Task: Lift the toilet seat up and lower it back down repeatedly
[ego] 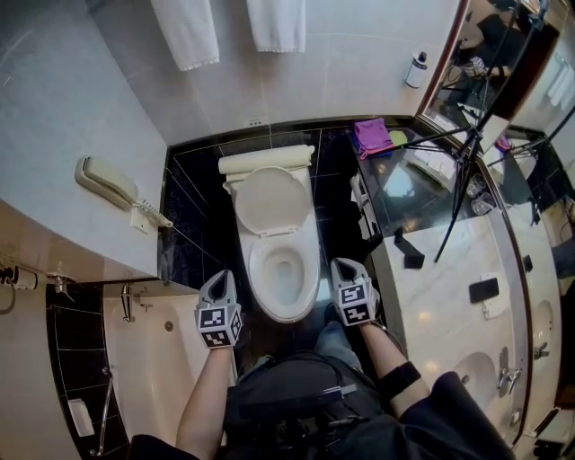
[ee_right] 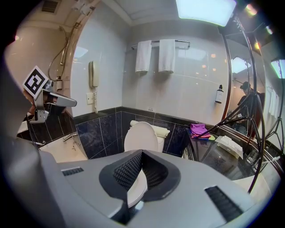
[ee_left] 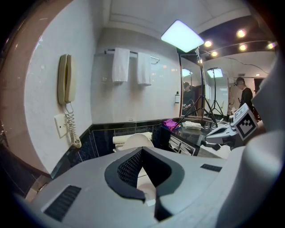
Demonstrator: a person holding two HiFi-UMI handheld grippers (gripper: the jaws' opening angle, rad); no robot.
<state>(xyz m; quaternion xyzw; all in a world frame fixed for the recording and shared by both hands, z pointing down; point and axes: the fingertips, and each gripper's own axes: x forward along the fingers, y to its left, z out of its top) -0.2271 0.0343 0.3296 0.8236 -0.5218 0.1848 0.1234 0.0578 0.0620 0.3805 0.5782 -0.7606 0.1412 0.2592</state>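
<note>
The toilet sits mid-frame with its lid raised and its seat down around the open bowl. The left gripper and right gripper flank its lower end, both with jaws pressed together and empty.

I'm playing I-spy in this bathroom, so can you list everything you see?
toilet: one, white, middle, lid up
rolled towel: one, white, on the toilet tank
hanging towels: two, white, back wall
wall phone: one, beige, left wall
cloth: one, purple, dark counter beside the toilet
bottle: one, white, back wall near the mirror
tripod: one, black, right side
left gripper: grey, left of the bowl, shut, empty
right gripper: grey, right of the bowl, shut, empty
</note>
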